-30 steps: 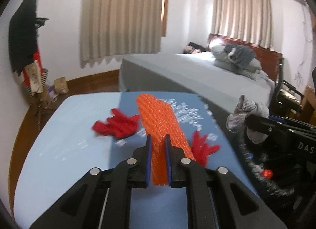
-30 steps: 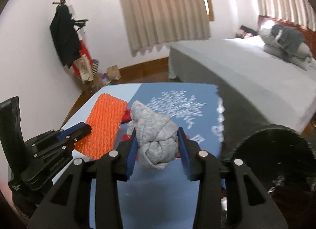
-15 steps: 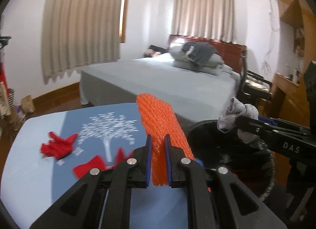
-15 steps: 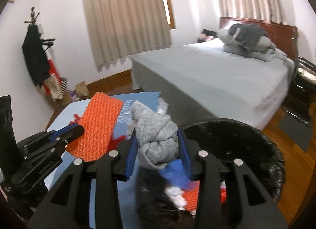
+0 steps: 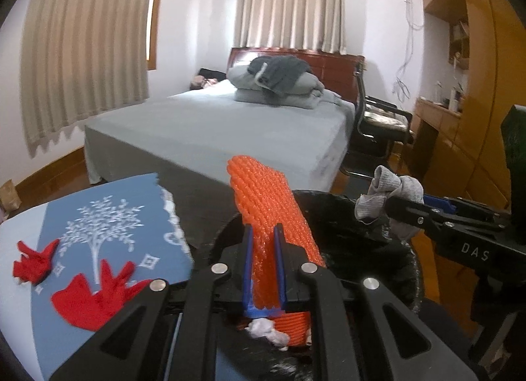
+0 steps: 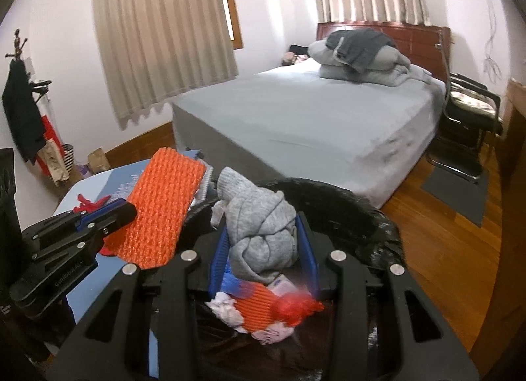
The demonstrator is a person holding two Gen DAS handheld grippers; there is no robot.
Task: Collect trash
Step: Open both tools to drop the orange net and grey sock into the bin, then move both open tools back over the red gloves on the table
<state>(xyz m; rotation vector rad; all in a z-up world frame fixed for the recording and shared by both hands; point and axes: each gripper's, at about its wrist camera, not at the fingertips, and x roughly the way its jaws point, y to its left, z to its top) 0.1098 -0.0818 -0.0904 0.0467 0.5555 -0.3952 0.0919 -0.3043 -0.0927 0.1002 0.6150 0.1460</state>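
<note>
The bottom of the black trash bin (image 6: 345, 203) is mostly hidden behind the gripper bodies; only a heap of orange, white and red scraps shows inside, blurred in the right wrist view. The bin's near rim is cut off in both views.

The left gripper (image 5: 263, 262) pinches the orange foam net (image 5: 263, 196) by its lower part, pads pressed tight on it. The net's long axis runs up and away from the jaws, tilted slightly, and it hangs over the bin's left edge. The right gripper (image 6: 263, 246) clamps the knotted grey sock (image 6: 259, 226), which bulges above the pads, over the bin's opening.

2 red paper scraps (image 5: 95, 295) lie on the blue cloth (image 5: 108, 216) of the table (image 5: 16, 282), left of the bin.

1 second earlier both grippers held the same items above the table, the bin at the frame's edge; now both are over the bin, grips unchanged.
</note>
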